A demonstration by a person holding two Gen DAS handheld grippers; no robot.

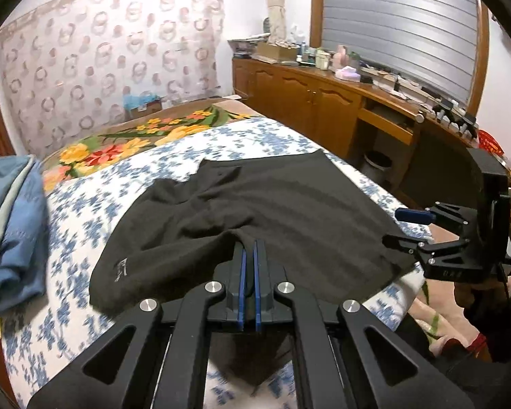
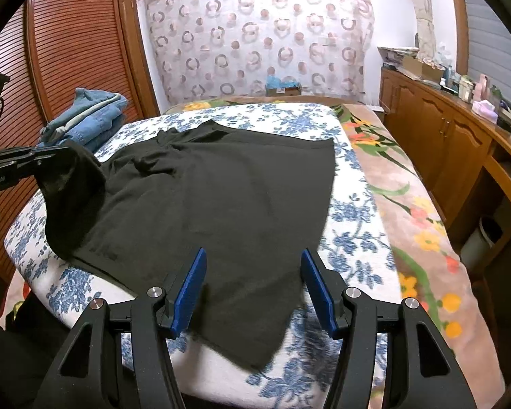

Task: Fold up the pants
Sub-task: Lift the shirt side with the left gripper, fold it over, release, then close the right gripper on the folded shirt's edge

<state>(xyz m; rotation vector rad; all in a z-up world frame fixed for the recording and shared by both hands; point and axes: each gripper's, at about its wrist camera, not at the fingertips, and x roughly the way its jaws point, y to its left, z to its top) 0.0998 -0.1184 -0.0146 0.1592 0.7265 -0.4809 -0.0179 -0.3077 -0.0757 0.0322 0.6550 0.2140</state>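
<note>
Gripping black pants [image 1: 255,204] edge in left gripper [image 1: 249,248], right gripper [image 2: 253,283] jaws apart above hem

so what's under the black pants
The black pants lie on a blue-flowered white sheet covering the bed. The left hand-held gripper lifts one edge. Whatever lies beneath the rest of the fabric is hidden.

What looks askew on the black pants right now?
The black pants are not flat: the left tool, shut on their near-left edge, holds that corner lifted and curled over. The far waistband end is bunched in wrinkles. The right tool hangs open over the near edge.
</note>
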